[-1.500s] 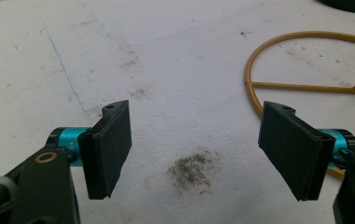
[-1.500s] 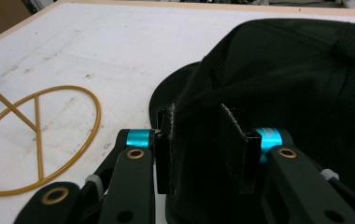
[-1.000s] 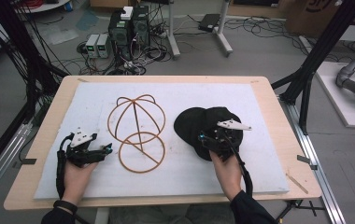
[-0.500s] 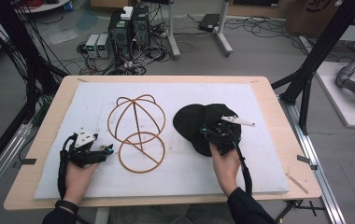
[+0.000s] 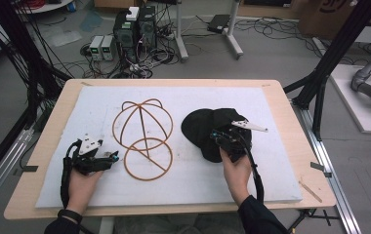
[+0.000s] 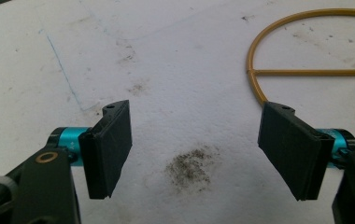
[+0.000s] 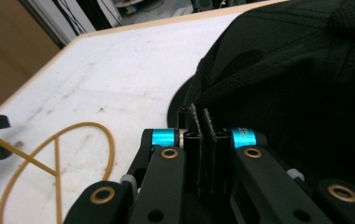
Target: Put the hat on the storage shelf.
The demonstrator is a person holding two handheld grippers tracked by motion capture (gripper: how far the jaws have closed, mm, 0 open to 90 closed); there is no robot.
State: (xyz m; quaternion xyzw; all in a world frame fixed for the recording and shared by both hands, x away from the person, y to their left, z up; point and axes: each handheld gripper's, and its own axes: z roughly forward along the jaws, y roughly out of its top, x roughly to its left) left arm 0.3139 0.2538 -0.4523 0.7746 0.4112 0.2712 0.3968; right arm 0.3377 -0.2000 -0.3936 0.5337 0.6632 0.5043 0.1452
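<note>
A black cap (image 5: 212,130) of ribbed knit fabric is shown lying flat on the white mat (image 5: 95,105) that covers the desk (image 5: 281,105), on the right half of the mat. Its crown is collapsed into soft folds, and a stitched seam is seen in the right gripper view (image 7: 269,79) running along its near edge. The right gripper (image 5: 225,141) is set on the cap's near edge; its 2 jaws have just been closing and are now pressed together, with a thin fold of the black fabric pinched between the pads. The left gripper (image 5: 100,161) is held near the mat's left front, well apart from the cap, its 2 jaws spread wide with nothing between them (image 6: 194,154). A wire cap frame (image 5: 142,139), made of 1 flat ring and arched ribs in a brass colour, lies between the 2 grippers, just beside the cap but not touching it.
</note>
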